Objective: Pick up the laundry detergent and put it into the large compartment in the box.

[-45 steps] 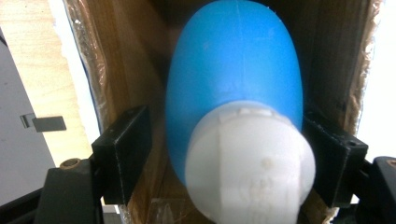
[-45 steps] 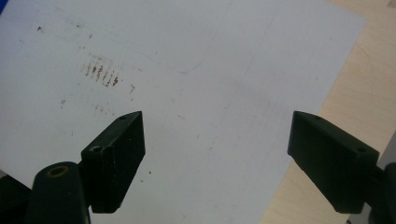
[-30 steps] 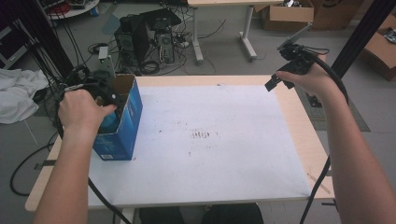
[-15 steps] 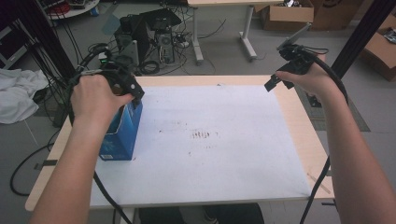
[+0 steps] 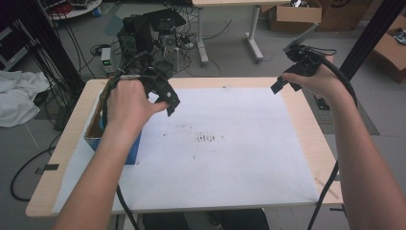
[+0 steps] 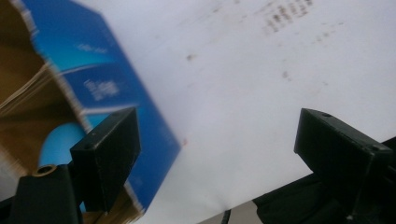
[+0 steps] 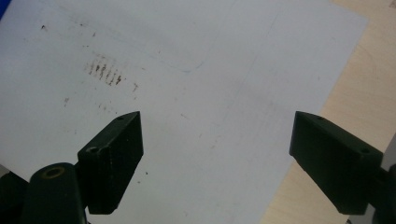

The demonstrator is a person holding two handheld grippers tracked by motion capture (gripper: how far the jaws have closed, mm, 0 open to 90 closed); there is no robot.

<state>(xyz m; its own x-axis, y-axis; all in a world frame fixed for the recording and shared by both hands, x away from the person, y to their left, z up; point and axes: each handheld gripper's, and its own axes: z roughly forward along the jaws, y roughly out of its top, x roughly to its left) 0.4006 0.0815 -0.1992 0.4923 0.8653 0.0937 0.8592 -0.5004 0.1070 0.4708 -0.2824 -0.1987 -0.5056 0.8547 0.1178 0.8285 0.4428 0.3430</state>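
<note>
Both grippers have their fingers spread wide apart with nothing between them. Left gripper [image 5: 165, 98] hangs over the white sheet [image 5: 215, 153], just beside an open blue cardboard box [image 5: 98, 134] standing at the desk's [image 5: 306, 129] left edge. Right gripper [image 5: 287, 79] is held above the sheet's far right corner, well apart from the box.

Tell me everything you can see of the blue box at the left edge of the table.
The blue box is an open-topped carton, cardboard by its look: glossy blue outside with faint white print, bare brown inside. It stands upright at the table's left edge, partly on the white sheet, its length running along the table's edge. The left hand covers much of it from above. In the left gripper view a rounded light-blue shape lies inside. Nothing visibly grips it.
</note>
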